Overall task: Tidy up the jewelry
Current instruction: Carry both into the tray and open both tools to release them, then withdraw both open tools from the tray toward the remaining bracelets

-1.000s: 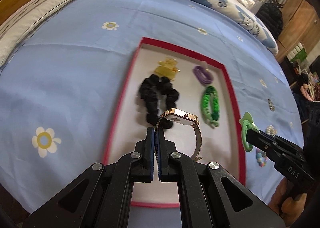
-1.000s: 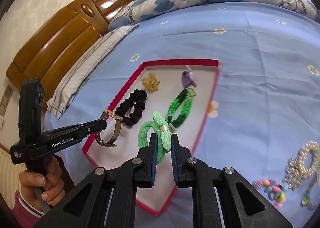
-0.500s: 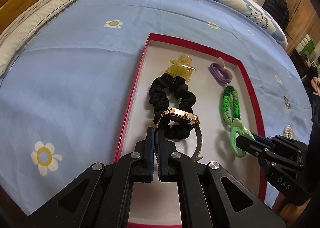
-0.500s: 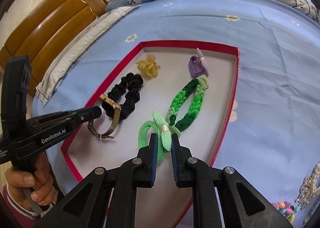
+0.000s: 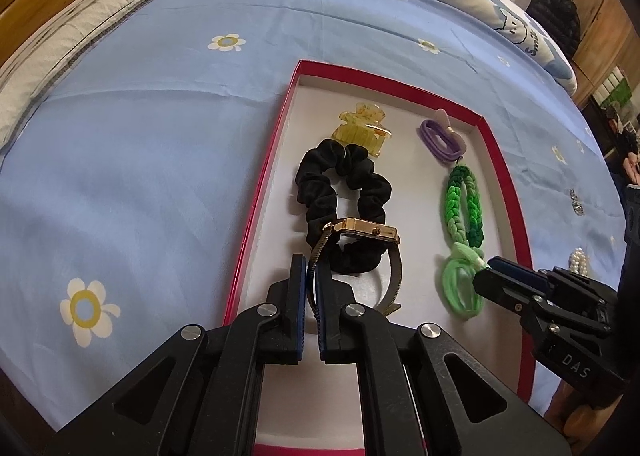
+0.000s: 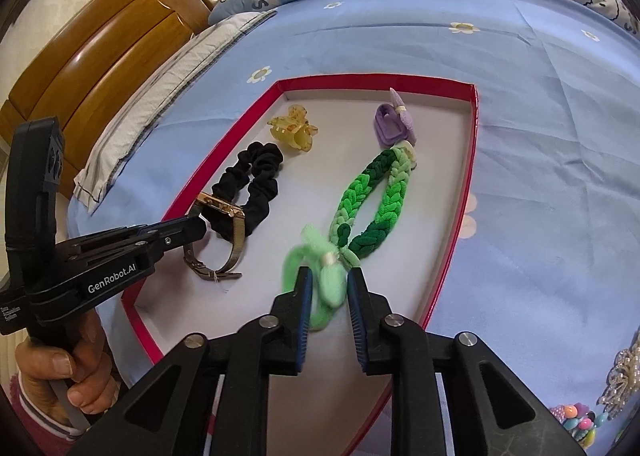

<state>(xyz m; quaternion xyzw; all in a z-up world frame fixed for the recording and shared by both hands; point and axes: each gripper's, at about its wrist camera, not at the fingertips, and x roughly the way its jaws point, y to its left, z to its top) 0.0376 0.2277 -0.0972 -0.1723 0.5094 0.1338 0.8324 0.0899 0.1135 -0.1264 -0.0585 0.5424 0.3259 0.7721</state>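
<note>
On a blue flowered bed, the left hand-held gripper [image 5: 311,276] stays out of nothing: its jaws are clamped on the mesh strap of a gold watch [image 5: 368,233] resting against a black scrunchie [image 5: 340,200] inside a red-rimmed tray [image 5: 256,212]. The right hand-held gripper [image 6: 330,292] is opening, a light-green hair tie [image 6: 320,280] lying loose between its jaws on the tray floor.

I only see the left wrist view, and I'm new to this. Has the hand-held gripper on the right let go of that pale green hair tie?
Observer: The right hand-held gripper is opening its jaws; the pale green hair tie lies between them.
Operator: Anything outside the tray?
Observer: Colourful beads lie on the blue bedspread.
Operator: Who holds the left hand-held gripper?
Observer: A hand in a striped sleeve.
</note>
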